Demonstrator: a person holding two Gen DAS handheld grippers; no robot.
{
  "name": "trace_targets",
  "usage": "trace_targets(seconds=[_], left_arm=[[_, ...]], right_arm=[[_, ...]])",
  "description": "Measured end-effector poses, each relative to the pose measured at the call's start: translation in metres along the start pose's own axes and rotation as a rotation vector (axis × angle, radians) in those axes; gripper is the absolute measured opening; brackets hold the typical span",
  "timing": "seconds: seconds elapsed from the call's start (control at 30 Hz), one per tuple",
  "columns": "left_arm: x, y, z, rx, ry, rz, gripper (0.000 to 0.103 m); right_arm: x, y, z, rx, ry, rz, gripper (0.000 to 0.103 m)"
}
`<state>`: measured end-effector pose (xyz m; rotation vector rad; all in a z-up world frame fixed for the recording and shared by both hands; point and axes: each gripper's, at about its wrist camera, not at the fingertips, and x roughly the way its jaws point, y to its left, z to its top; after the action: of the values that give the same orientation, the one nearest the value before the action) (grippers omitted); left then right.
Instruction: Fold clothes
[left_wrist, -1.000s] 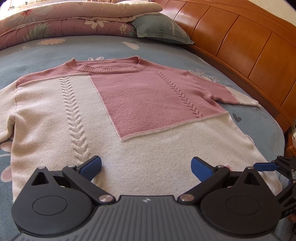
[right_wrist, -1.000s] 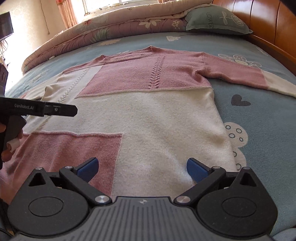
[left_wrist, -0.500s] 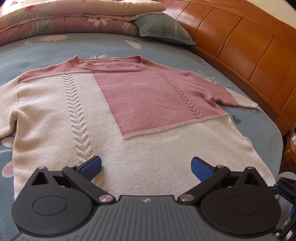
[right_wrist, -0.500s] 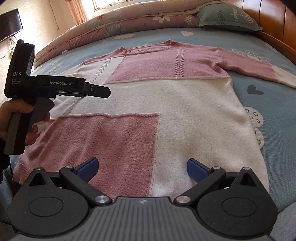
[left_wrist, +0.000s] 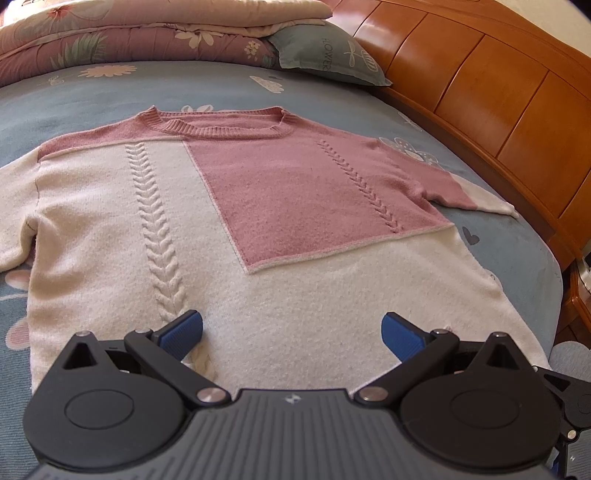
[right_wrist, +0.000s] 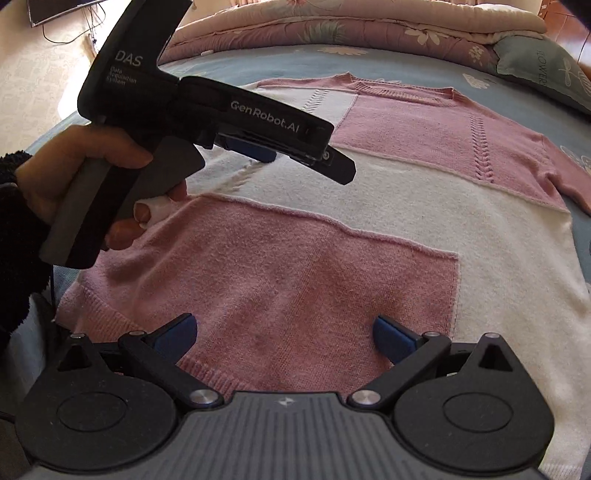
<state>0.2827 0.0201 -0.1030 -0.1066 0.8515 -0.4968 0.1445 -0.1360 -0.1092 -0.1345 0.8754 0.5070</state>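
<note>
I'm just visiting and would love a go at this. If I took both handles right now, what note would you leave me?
Left claw: open, holding nothing, above the sweater's white lower part.
Right claw: open, holding nothing, over the pink panel near the hem.
Sweater: spread flat, front up, on the bed, neckline toward the pillow, both sleeves out to the sides.
Done: laid out and smoothed; no fold is visible.
Left: all the folding. Probably sleeves in first, then hem up toward the neckline.

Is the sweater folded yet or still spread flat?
Spread flat. The sweater lies open on the bed, neckline showing, right sleeve stretched out sideways.
</note>
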Motion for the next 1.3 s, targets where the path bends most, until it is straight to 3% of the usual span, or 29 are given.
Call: trace_targets(seconds=[0.13,0.27,0.4,0.53,0.77,0.97,1.1,1.3], left_arm=[[0.0,0.003,0.001,-0.016,0.002,-0.009,0.102],[0.0,0.002,0.001,-0.011,0.005,-0.003,0.102],[-0.001,0.002,0.0,-0.007,0.007,-0.005,0.102],[-0.002,0.003,0.002,-0.023,0.014,-0.017,0.102],[-0.004,0.001,0.003,-0.024,0.015,-0.023,0.102],[-0.008,-0.007,0.002,0.026,-0.013,-0.023,0.102],[-0.016,-0.017,0.003,0.083,-0.061,-0.071,0.102],[-0.01,-0.018,0.0,0.104,-0.051,-0.049,0.102]], right_arm=[[-0.007,-0.002,-0.001,0.028,0.031,-0.055,0.103],[-0.011,0.017,0.017,-0.03,-0.024,0.047,0.103],[0.006,0.03,0.021,-0.044,0.023,0.131,0.103],[0.002,0.026,0.01,-0.056,0.052,0.141,0.103],[-0.006,0.016,0.027,-0.02,-0.016,0.189,0.103],[-0.001,0.024,0.012,-0.069,0.03,0.21,0.103],[-0.028,-0.005,0.012,0.0,-0.018,0.225,0.103],[-0.076,-0.106,0.018,0.217,-0.166,0.054,0.103]])
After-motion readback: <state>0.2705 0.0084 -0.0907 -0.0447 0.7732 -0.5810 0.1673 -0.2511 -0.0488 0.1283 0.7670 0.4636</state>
